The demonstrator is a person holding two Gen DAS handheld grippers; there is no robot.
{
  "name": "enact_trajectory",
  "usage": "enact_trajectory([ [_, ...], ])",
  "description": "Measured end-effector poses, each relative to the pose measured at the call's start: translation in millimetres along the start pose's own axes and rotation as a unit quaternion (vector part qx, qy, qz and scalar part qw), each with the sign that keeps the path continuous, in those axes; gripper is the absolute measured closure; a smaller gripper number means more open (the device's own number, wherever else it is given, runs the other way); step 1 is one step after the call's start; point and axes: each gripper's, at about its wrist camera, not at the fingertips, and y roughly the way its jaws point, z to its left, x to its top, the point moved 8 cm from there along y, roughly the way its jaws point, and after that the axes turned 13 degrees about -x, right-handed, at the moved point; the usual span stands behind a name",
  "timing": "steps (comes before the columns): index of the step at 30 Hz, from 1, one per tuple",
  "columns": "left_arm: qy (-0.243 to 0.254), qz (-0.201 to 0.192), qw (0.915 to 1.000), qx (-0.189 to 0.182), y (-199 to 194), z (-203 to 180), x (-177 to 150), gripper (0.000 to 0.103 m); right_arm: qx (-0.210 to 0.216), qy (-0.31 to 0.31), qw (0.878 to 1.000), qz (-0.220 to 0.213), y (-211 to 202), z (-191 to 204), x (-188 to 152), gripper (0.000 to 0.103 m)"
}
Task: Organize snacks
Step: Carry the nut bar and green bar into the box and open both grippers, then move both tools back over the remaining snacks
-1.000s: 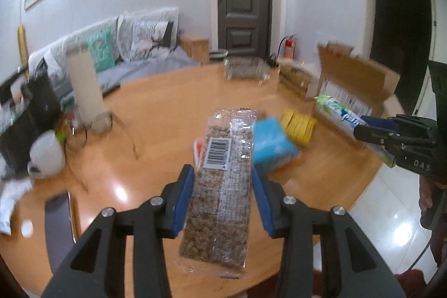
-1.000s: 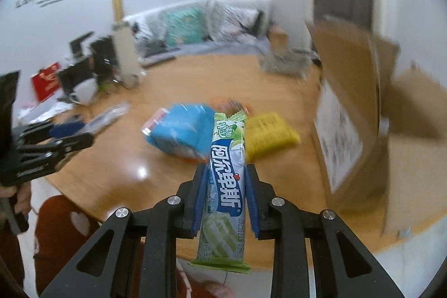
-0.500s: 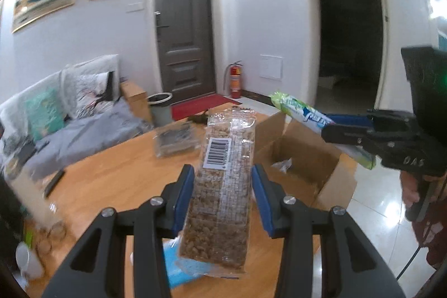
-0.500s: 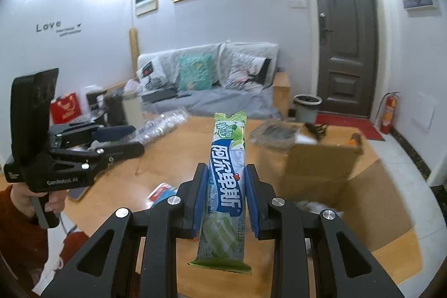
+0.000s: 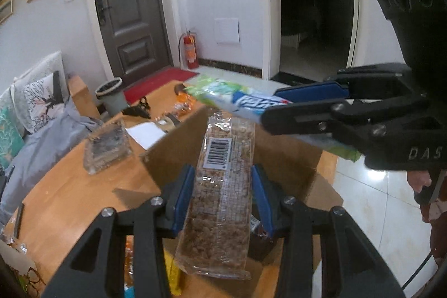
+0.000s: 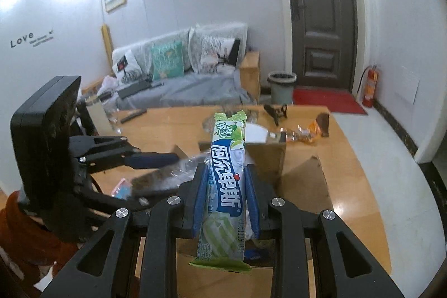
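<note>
My left gripper (image 5: 222,180) is shut on a long clear pack of nut brittle (image 5: 223,203) with a barcode label, held over the open cardboard box (image 5: 178,150). My right gripper (image 6: 225,168) is shut on a green, white and blue stick pack (image 6: 229,147). From the left wrist view the right gripper (image 5: 301,105) comes in from the right, with the stick pack (image 5: 223,94) crossing above the brittle. In the right wrist view the left gripper (image 6: 167,158) sits at the left, level with the box's rim (image 6: 268,155). The box's inside is mostly hidden.
The box stands on a wooden table (image 5: 78,203). A clear plastic container (image 5: 107,147), a white sheet (image 5: 145,131) and orange wrappers (image 6: 307,133) lie beyond it. Yellow and orange packs (image 5: 171,278) lie below my left fingers. The tiled floor (image 5: 377,214) is to the right.
Both grippers have swung away from the snack pile on the table and risen over the open cardboard box. Each still holds its pack. The two have drawn close together.
</note>
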Motion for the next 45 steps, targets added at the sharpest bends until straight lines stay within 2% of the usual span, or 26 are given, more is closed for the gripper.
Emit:
enact_trajectory([
  [5,-0.013,0.025,0.9995,-0.009,22.1,1.7,-6.2,0.063,0.009,-0.016,0.999,0.040,32.1,-1.0,-4.6,0.080],
  [6,-0.015,0.031,0.9994,-0.010,25.2,2.5,-6.8,0.060,0.011,-0.017,0.999,0.044,38.4,0.0,-5.4,0.078],
  [7,-0.015,0.033,0.9993,-0.010,27.2,3.5,-7.0,0.051,0.012,-0.020,0.999,0.048,44.3,-0.7,-6.3,0.078],
  [8,-0.015,0.033,0.9993,-0.008,27.0,8.8,-8.6,0.043,0.013,-0.023,0.998,0.052,48.9,0.5,-7.4,0.074],
  [9,-0.015,0.032,0.9994,-0.003,26.8,11.6,-7.9,0.032,0.013,-0.023,0.998,0.056,53.2,-2.2,-8.5,0.060],
  [10,-0.014,0.029,0.9995,0.001,26.0,12.8,-7.1,0.029,0.011,-0.020,0.998,0.055,55.2,-3.6,-8.9,0.046],
  [11,-0.012,0.026,0.9996,0.001,24.6,13.1,-6.2,0.028,0.011,-0.017,0.998,0.053,55.7,-3.2,-9.3,0.043],
  [14,-0.016,0.017,0.9997,0.001,16.2,17.7,-4.3,0.019,0.015,-0.011,0.999,0.050,53.4,-6.2,-10.7,0.043],
  [20,-0.034,-0.012,0.9993,0.010,-16.0,38.5,-0.6,0.019,0.025,0.004,0.999,0.045,35.4,-8.6,-11.2,0.043],
  [23,-0.042,-0.027,0.9983,0.031,-46.8,46.6,-2.2,0.019,0.034,0.005,0.999,0.040,22.7,1.4,-11.4,0.042],
  [29,-0.061,-0.040,0.9937,0.085,-123.0,63.7,-27.1,0.018,0.064,-0.021,0.998,0.011,-10.8,51.7,-7.8,0.042],
  [36,-0.106,-0.052,0.9835,0.138,-192.4,96.9,-82.9,0.017,0.135,-0.056,0.989,-0.015,-40.2,147.2,-8.9,0.042],
  [40,-0.125,-0.041,0.9784,0.159,-209.0,113.5,-129.8,0.017,0.168,-0.084,0.982,0.003,-33.6,198.9,-25.6,0.042],
  [45,-0.142,-0.022,0.9784,0.148,-195.3,134.7,-186.7,0.017,0.175,-0.093,0.979,0.058,5.0,240.9,-67.8,0.040],
])
